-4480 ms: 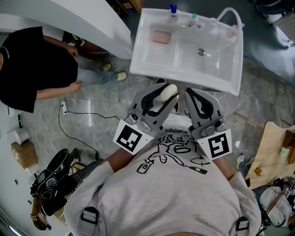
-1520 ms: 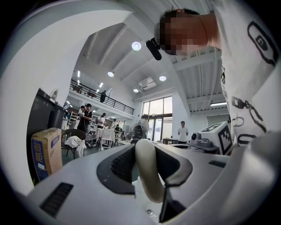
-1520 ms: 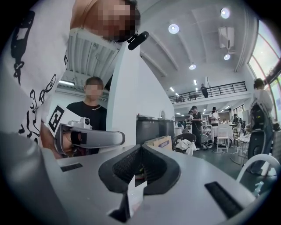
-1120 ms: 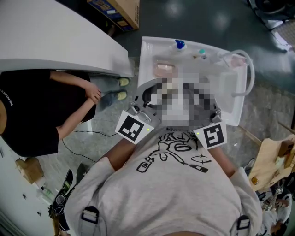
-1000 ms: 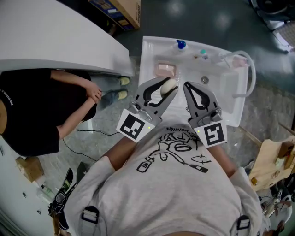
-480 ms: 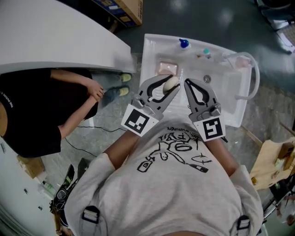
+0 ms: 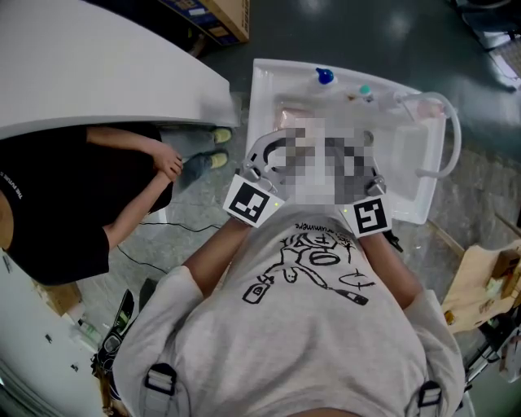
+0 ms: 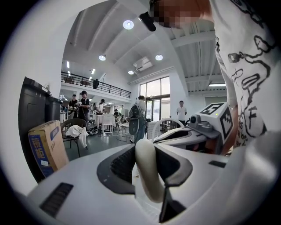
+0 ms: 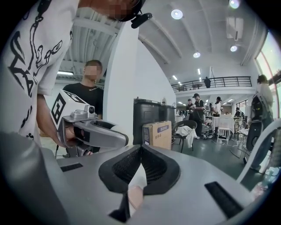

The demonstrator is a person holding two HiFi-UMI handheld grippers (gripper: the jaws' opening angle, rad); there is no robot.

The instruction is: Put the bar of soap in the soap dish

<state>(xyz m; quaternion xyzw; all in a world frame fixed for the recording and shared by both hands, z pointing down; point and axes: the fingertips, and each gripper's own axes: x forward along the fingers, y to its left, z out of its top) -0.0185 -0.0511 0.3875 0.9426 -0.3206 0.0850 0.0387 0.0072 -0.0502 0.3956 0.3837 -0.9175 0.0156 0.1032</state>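
Observation:
A cream bar of soap (image 8: 148, 176) stands on edge between the pads of my left gripper (image 8: 146, 150), which is shut on it. In the head view a mosaic patch hides both grippers' jaws; only their marker cubes (image 7: 250, 204) (image 7: 368, 217) show, at the near edge of the white sink (image 7: 407, 175). The pink soap dish (image 7: 285, 111) sits at the sink's back left, just beyond the left gripper. My right gripper (image 9: 140, 149) has its tips together with nothing held; a pink patch (image 9: 135, 195) shows below through its jaw gap.
A blue-capped bottle (image 7: 325, 77) and a green-capped one (image 7: 365, 90) stand on the sink's back rim, with a white hose loop (image 7: 444, 130) at its right. A person in black (image 7: 49, 204) stands left, under a white counter (image 7: 98, 65). A cardboard box (image 7: 220, 16) lies beyond.
Both grippers have moved up the picture and lower over the sink, side by side. The soap has stayed in the left gripper. The right jaws have stayed together.

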